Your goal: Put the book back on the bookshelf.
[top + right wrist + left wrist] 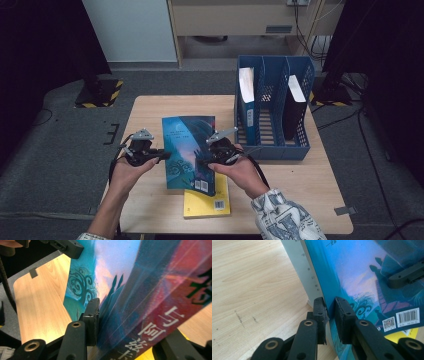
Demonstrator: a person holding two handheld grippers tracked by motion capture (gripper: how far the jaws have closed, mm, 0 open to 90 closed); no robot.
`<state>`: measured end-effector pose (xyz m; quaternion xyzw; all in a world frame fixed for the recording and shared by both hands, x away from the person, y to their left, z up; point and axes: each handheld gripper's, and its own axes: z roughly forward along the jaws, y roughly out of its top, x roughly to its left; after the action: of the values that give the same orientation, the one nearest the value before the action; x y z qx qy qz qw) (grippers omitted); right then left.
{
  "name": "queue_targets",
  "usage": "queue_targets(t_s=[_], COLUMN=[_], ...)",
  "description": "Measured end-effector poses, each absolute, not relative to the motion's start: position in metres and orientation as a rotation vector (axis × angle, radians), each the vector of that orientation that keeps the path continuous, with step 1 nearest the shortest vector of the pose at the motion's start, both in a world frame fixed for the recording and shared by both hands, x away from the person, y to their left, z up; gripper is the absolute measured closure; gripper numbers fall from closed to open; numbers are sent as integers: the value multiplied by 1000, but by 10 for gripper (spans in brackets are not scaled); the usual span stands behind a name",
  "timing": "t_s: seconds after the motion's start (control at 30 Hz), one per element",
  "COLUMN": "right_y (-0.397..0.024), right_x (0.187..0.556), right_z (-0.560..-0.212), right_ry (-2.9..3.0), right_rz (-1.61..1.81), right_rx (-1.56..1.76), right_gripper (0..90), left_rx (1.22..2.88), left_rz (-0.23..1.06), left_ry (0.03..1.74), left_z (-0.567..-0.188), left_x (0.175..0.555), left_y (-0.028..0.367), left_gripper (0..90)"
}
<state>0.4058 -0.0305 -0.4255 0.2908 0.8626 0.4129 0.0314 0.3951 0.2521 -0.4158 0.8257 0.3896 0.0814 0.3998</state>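
High view: left claw (162,156) and right claw (204,161) each clamped on opposite edges of the blue book (189,150), above the tabletop (150,107).

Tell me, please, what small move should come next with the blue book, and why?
Probably carry the blue book toward the blue file rack. Both the left gripper and the right gripper clamp its edges, it is tilted up off the yellow book, and the rack's middle slot looks free.

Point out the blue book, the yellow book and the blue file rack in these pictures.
blue book (187,145): high view, middle of its cover.
yellow book (205,205): high view, bare lower cover.
blue file rack (280,151): high view, front wall.
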Motion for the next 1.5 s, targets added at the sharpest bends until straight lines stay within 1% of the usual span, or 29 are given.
queue_targets(t_s=[0.13,0.6,0.87,1.17,1.37,1.43,1.5], right_y=[-31,-29,-27,-31,-36,-41,-44], right_x=[407,420,429,420,410,408,406], right_z=[-422,-410,-411,-419,-416,-413,-410], right_ry=[2641,2507,2437,2433,2429,2420,2417], right_rz=[1266,1271,1261,1251,1258,1299,1316], right_rx=[887,894,901,867,806,797,790], right_gripper=[619,670,696,693,626,638,683], left_rx=[2078,2048,2073,2048,2045,2050,2062], left_rz=[208,275,317,319,304,311,326], left_ry=[984,1000,1004,989,952,939,933], left_z=[-414,-400,-402,-408,-407,-406,-405], left_x=[396,410,417,407,399,395,394], left_y=[253,248,244,243,241,239,237], left_gripper=[792,792,792,790,792,798,800])
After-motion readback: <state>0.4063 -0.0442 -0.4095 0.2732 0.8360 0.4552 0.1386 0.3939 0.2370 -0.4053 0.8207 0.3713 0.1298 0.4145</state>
